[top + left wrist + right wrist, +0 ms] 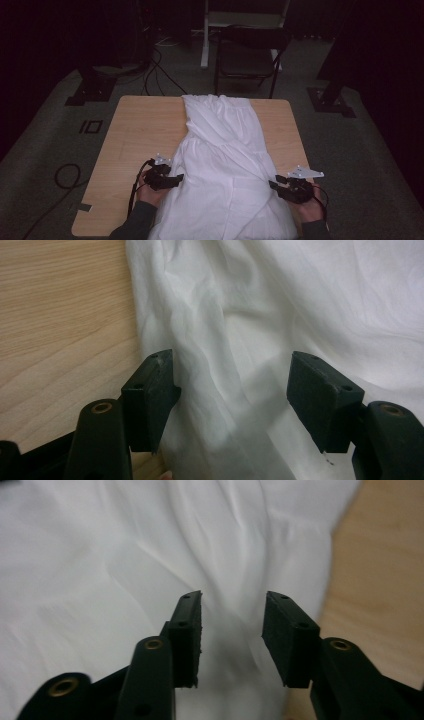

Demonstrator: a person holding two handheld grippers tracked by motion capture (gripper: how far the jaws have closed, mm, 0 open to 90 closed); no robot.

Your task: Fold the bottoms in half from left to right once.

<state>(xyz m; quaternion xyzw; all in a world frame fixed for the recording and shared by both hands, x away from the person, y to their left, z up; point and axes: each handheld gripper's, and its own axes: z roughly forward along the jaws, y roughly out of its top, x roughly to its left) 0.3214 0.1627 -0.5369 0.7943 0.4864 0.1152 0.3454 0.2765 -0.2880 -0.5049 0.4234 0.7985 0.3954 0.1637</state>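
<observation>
A white garment (225, 150) lies lengthwise down the middle of the wooden table (135, 135), rumpled, with its near end hanging over the front edge. My left gripper (175, 179) is at the cloth's left edge, jaws wide open. In the left gripper view the left gripper (232, 390) straddles a raised fold of the garment (300, 300) without pressing on it. My right gripper (275, 182) is at the cloth's right edge. The right gripper (232, 630) stands open over the garment (125, 555), and its pads (190, 630) do not press the cloth.
Bare wood (60, 315) lies left of the cloth and a narrower strip (380, 580) right of it. A dark chair (247, 55) stands behind the table. Cables (65, 176) trail on the grey carpet at the left. Dark stand feet (330, 102) sit by the far corners.
</observation>
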